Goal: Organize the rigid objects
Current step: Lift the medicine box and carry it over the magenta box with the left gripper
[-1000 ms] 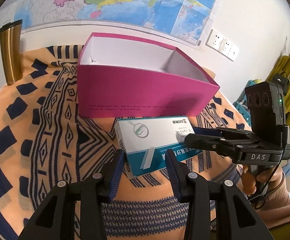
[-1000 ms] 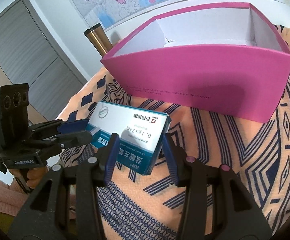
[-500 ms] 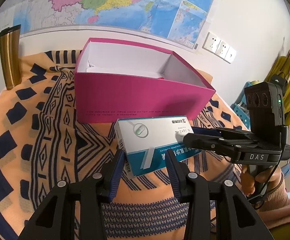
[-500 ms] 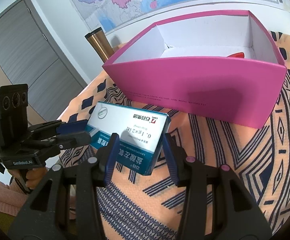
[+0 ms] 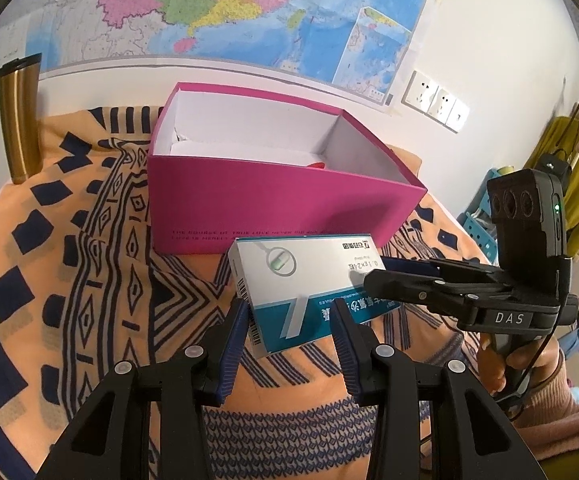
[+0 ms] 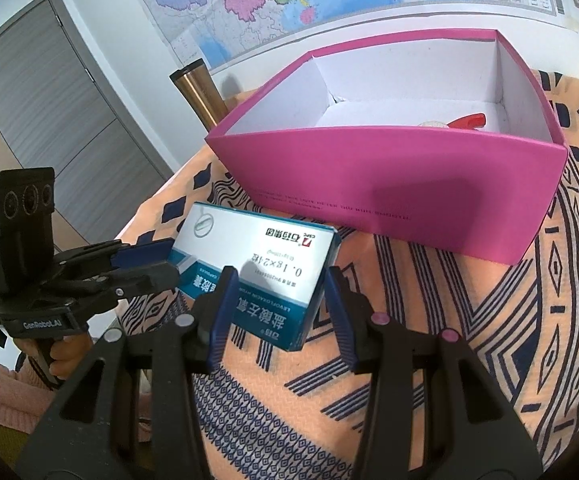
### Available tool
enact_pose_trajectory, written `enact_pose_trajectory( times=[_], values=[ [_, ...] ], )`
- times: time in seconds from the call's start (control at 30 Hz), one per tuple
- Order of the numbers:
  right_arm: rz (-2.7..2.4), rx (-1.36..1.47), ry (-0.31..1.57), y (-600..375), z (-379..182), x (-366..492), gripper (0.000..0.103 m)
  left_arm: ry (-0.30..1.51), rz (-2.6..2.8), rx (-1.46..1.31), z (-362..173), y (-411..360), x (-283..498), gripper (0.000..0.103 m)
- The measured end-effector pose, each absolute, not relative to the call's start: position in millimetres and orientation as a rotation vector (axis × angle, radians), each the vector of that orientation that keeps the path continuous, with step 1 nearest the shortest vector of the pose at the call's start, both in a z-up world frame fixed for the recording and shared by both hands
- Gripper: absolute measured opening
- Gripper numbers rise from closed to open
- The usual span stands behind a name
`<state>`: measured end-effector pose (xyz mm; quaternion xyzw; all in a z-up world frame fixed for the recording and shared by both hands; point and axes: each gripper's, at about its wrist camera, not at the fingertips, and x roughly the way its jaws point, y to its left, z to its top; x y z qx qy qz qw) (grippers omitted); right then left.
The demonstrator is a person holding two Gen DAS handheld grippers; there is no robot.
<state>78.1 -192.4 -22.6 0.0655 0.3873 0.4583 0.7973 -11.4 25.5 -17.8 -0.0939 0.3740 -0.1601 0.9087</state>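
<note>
A white and teal medicine box (image 5: pixel 307 288) (image 6: pixel 257 268) is held above the patterned cloth, in front of an open pink box (image 5: pixel 273 196) (image 6: pixel 401 184). My left gripper (image 5: pixel 291 322) is shut on one end of the medicine box. My right gripper (image 6: pixel 277 298) is shut on the other end; it also shows in the left wrist view (image 5: pixel 385 276). My left gripper shows in the right wrist view (image 6: pixel 157 260). Inside the pink box lie a red object (image 6: pixel 469 121) and a pale object (image 6: pixel 433 123), mostly hidden by its wall.
A gold tumbler (image 5: pixel 19 120) (image 6: pixel 201 92) stands at the back of the table by the wall. An orange and navy patterned cloth (image 5: pixel 69 272) covers the table. A grey door (image 6: pixel 49 120) is at the left.
The medicine box and both grippers have risen a little; the pink box sits lower in both views and its inside shows more, with the red object now visible.
</note>
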Motion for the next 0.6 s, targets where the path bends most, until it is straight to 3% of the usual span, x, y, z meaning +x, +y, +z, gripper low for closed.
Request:
enact_pose_trajectory(
  times=[0.6],
  values=[
    [0.980, 0.139, 0.810, -195.3, -18.4, 80.8, 0.048, 0.742, -0.326, -0.189, -10.6, 24.3, -6.9, 0.041]
  ],
)
